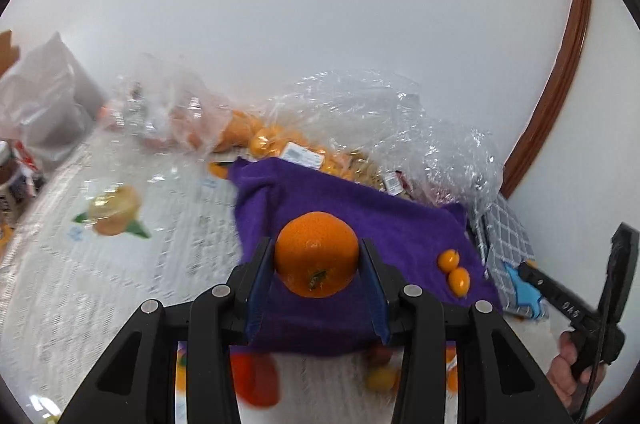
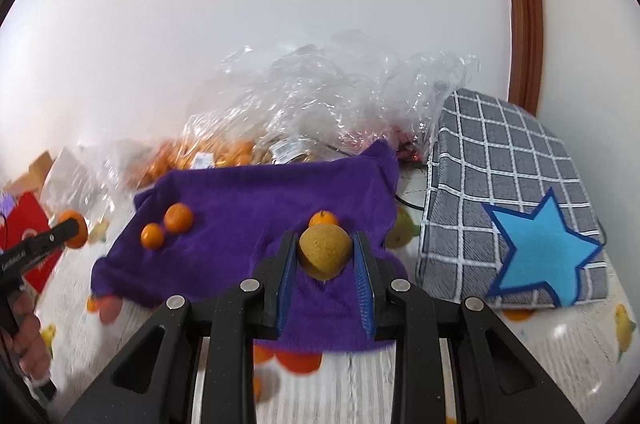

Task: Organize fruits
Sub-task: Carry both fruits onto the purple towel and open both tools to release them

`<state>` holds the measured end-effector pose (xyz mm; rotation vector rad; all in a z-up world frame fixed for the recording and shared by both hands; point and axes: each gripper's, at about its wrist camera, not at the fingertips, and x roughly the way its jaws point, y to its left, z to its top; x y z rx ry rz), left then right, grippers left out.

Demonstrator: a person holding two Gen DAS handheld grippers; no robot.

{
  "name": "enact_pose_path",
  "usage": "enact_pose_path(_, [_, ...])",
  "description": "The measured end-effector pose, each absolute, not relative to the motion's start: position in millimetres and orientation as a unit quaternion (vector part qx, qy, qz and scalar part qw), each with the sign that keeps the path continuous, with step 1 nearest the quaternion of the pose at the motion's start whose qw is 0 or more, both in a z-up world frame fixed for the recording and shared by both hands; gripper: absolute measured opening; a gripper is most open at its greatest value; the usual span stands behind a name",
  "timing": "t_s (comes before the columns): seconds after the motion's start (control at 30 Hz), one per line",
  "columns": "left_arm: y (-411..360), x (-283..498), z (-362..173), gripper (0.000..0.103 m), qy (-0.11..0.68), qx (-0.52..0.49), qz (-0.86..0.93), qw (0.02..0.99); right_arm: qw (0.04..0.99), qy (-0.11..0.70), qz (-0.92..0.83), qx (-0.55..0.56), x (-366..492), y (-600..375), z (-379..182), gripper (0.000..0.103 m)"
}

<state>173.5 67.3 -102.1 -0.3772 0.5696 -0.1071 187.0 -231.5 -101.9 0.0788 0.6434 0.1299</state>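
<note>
1. Two grippers each hold a fruit above the purple cloth (image 1: 360, 224).
2. Left gripper (image 1: 318, 256) is clamped on an orange (image 1: 317, 254), stem end facing the camera.
3. Right gripper (image 2: 325, 252) is squeezed onto a yellow-brown fruit (image 2: 325, 252) (kind unclear).
4. Two small oranges (image 1: 454, 270) lie touching on the cloth.
5. Behind the cloth, clear plastic bags (image 2: 320, 95) hold more oranges.

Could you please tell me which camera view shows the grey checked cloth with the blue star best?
The right wrist view: the grey checked cloth lies there almost whole, star included. The left wrist view shows only a narrow strip at the purple towel's edge.
</note>
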Motion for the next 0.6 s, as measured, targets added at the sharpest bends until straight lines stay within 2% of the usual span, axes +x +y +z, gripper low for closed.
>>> enact_pose_path(0.23, [58.1,201.5,-129.7,0.041,0.293,-0.189,-0.052,0.936,0.937,0.336,0.073,0.062,208.5,-242.7,-126.4,0.028])
enact_pose_path(0.37, [59.8,202.0,-143.8,0.041,0.309,-0.178,-0.039,0.933,0.932,0.352,0.073,0.039,211.8,-238.1,-136.8,0.028])
enact_pose_path(0.6, [60.5,204.2,-150.3,0.041,0.320,-0.178,-0.033,0.930,0.927,0.365,0.080,0.038,215.6,-235.0,-150.9,0.028])
